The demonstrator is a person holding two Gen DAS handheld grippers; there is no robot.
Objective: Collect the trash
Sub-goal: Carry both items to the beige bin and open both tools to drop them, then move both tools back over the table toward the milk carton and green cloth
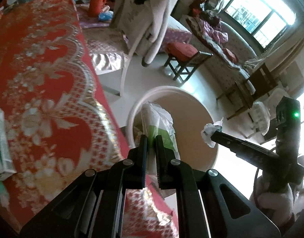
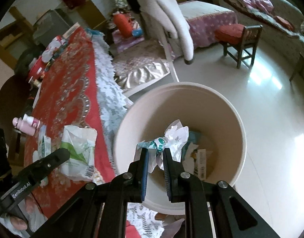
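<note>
Right wrist view: right gripper [image 2: 154,154] is clamped on a crumpled white-and-teal plastic wrapper [image 2: 171,138], held right over the mouth of the round cream plastic bin [image 2: 239,123] on the floor; bin already has a few bits of paper and card [image 2: 199,158] at the bottom. Left wrist view: left gripper [image 1: 151,138] is closed on a white-and-green plastic pack [image 1: 158,123], poised at the bin's near rim, just off the edge of the red-and-gold patterned tablecloth [image 1: 43,69]. So 2 pieces of trash are in hand and both look ready to drop. Risks, as I read them: the pack sits close to the rim on the table side, so releasing there could land it on the rim or between bin and table; light film may also cling to the pads and not fall clean. The wrapper is loose and springy, so a slow opening could let it snag on 1 finger. The 2 grippers are near each other over 1 opening, so a clash is possible if both move inward. More trash is left on the table: a flat white-and-green bag [image 2: 78,148], plus clutter near a pink bottle [image 2: 26,125]. Farther out, a dark wooden stool with a red cushion [image 2: 237,37] stands well apart.
</note>
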